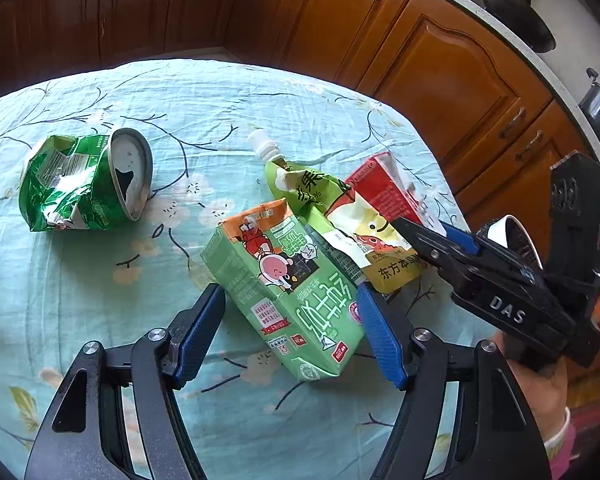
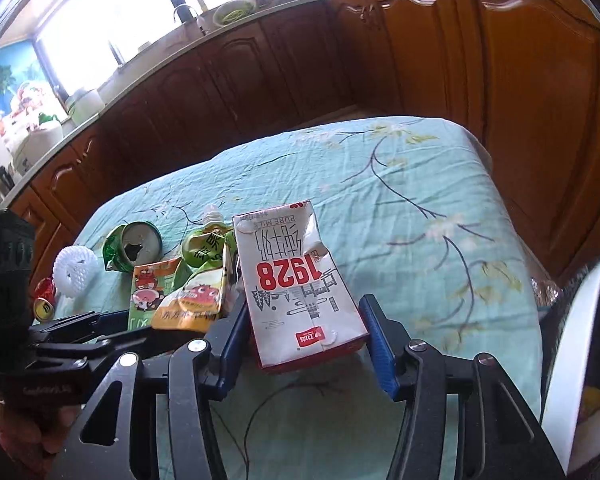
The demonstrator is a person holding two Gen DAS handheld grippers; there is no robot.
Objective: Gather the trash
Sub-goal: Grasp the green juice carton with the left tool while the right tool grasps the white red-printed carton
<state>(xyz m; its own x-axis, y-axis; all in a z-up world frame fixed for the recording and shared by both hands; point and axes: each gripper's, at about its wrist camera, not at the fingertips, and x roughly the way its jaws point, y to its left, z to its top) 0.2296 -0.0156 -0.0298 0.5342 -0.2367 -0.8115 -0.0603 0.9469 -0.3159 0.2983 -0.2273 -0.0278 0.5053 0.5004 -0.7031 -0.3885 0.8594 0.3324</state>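
Observation:
A green milk carton (image 1: 288,296) lies flat between the open fingers of my left gripper (image 1: 292,332), which does not grip it. A yellow-green spouted pouch (image 1: 332,208) lies just behind it, overlapping a red-and-white "1928" milk carton (image 1: 384,188). A crushed green can (image 1: 88,180) lies at the left. My right gripper (image 2: 304,340) is open, its fingers on either side of the 1928 carton (image 2: 296,280). The green carton (image 2: 148,292), pouch (image 2: 204,280) and can (image 2: 134,244) show to its left.
The table has a light blue floral cloth (image 1: 180,96). A white mesh ball (image 2: 76,270) and a small red can (image 2: 44,298) lie at the far left edge. A white-rimmed bin (image 2: 580,360) stands at the right. Wooden cabinets (image 2: 380,60) surround the table.

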